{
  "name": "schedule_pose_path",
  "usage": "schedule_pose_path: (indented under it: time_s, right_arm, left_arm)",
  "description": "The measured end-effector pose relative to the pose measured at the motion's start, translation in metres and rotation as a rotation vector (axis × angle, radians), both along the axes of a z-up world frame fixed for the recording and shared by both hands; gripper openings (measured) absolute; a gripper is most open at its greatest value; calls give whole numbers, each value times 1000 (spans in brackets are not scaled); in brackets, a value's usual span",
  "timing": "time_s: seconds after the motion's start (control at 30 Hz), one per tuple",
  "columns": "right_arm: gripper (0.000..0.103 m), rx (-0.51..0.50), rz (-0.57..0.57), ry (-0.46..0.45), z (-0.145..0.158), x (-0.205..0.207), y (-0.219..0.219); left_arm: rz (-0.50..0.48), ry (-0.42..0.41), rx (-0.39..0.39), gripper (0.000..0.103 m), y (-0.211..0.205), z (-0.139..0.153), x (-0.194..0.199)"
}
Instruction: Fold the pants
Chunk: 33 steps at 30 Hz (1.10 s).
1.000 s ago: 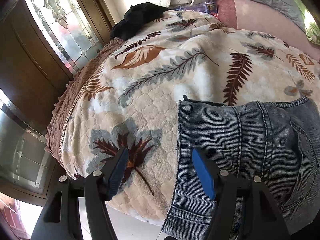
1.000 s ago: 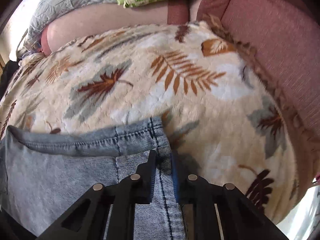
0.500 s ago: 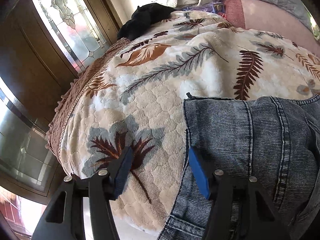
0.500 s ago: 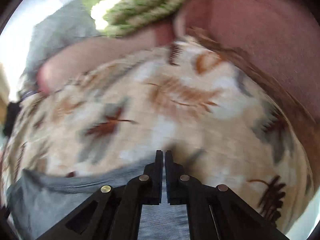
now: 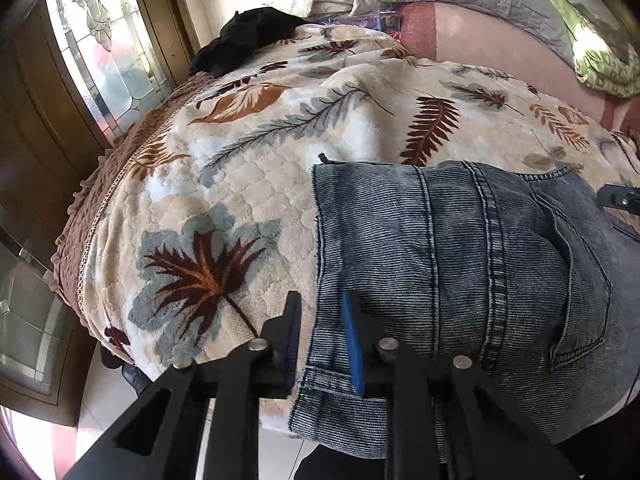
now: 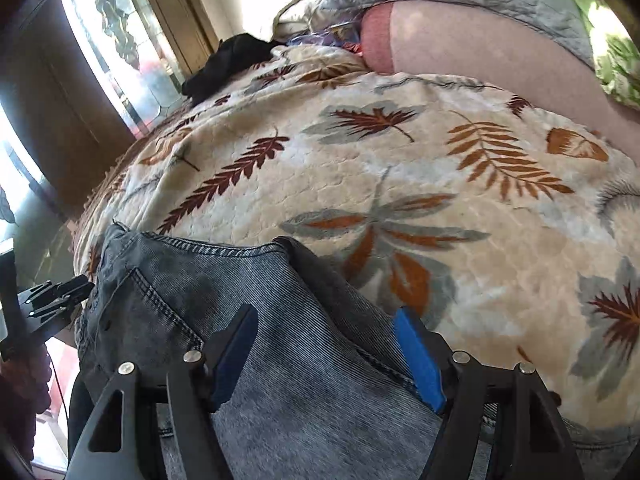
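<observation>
Swinging right gripper [image 6: 324,356]: it has let go of the far hem and crossed to the pocket side; its jaws are opening, wide apart over the denim and holding nothing.
Left gripper [image 5: 320,340]: jaws closing around the pants' edge, narrow gap left, not pinching yet.
Meaning: probably regripping for the next fold.
Blanket [image 5: 248,184]: bare space beyond the pants.
Pants [image 5: 460,280]: flat, at the blanket's near edge.
Black garment [image 5: 248,40]: far corner, well apart, no obstacle.
</observation>
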State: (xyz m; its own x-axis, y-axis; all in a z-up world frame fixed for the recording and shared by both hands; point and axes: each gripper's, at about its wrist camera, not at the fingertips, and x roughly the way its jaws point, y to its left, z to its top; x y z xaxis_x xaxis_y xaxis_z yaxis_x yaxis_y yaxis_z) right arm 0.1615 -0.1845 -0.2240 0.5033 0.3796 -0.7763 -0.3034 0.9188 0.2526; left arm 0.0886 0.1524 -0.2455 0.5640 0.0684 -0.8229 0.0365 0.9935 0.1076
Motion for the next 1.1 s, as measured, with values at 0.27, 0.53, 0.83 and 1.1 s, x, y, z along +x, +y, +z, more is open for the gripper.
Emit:
schedule_pose_path:
  time_s: [0.27,0.53,0.83,1.1]
  right_arm:
    - [2,-147,133,46,-23,9,28]
    - [0,-201,20,7,-10,36,29]
    - [3,102,-163,61,1,45,-35]
    - [75,124,-229,53,21,-35,-114]
  left_arm:
    - [-30,-18,2,2,-4,1,6]
    - [26,-72,74,2,3,10,39]
    - [37,-28,84,3,3,9,17]
    - [-97,-72,-38,20,-52,41,-17]
